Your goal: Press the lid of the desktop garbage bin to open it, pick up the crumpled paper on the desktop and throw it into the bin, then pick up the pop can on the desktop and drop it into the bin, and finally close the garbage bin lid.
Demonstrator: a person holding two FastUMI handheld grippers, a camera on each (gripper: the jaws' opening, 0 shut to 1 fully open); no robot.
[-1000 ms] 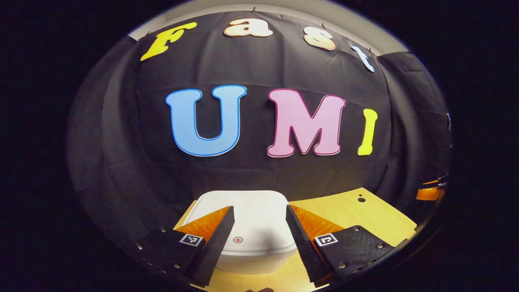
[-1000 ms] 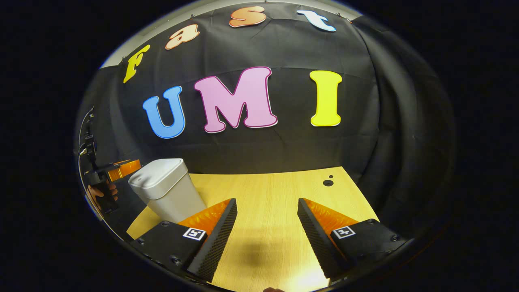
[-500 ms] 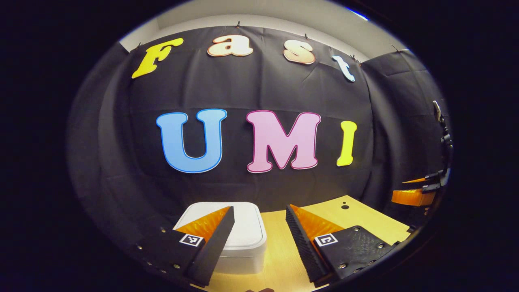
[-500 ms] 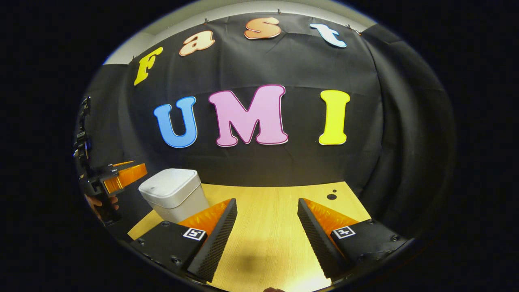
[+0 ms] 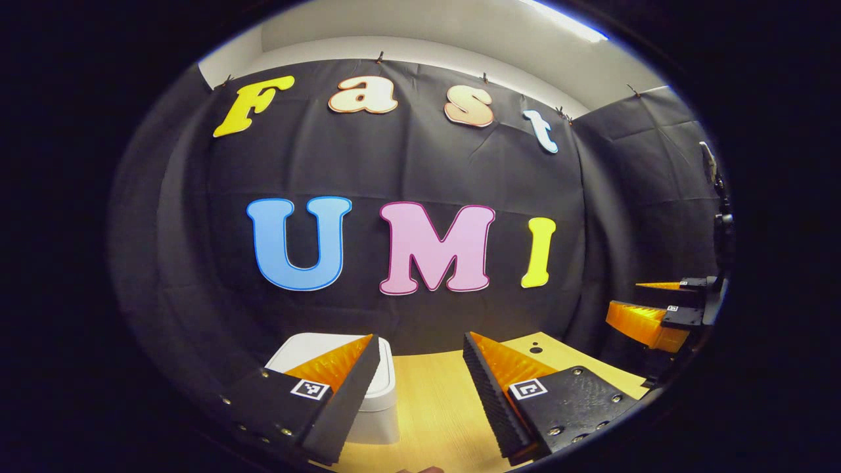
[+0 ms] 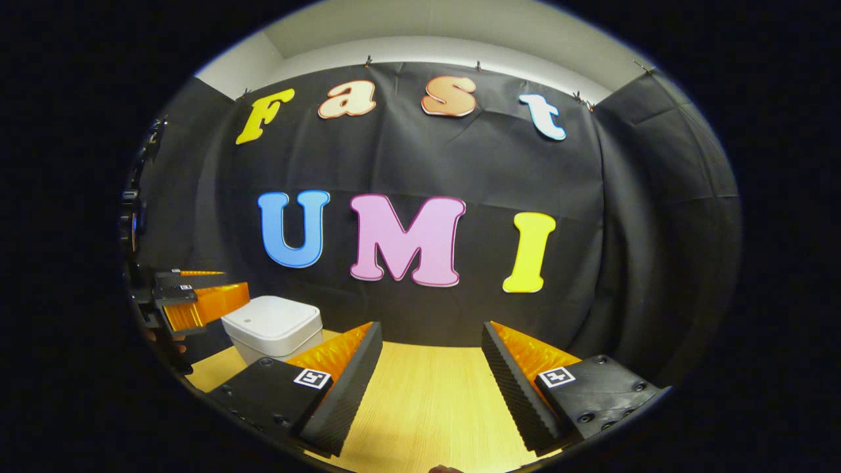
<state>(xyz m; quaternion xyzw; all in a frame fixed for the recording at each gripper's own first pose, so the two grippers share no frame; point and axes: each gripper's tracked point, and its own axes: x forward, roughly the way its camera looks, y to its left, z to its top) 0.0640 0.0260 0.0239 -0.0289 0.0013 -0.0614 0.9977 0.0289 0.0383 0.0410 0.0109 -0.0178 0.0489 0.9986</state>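
Left gripper view: the left gripper (image 5: 420,387), spread and empty, half hides the bin (image 5: 384,384) (lid down) on the table (image 5: 437,420). Right gripper view: the right gripper (image 6: 430,384), spread, empty; bin (image 6: 272,326) upright, far left.

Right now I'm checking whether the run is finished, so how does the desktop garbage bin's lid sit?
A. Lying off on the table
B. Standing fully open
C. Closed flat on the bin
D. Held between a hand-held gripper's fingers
C: in the right gripper view the lid lies flat on the white desktop garbage bin, which stands on the wooden table with nothing touching it.
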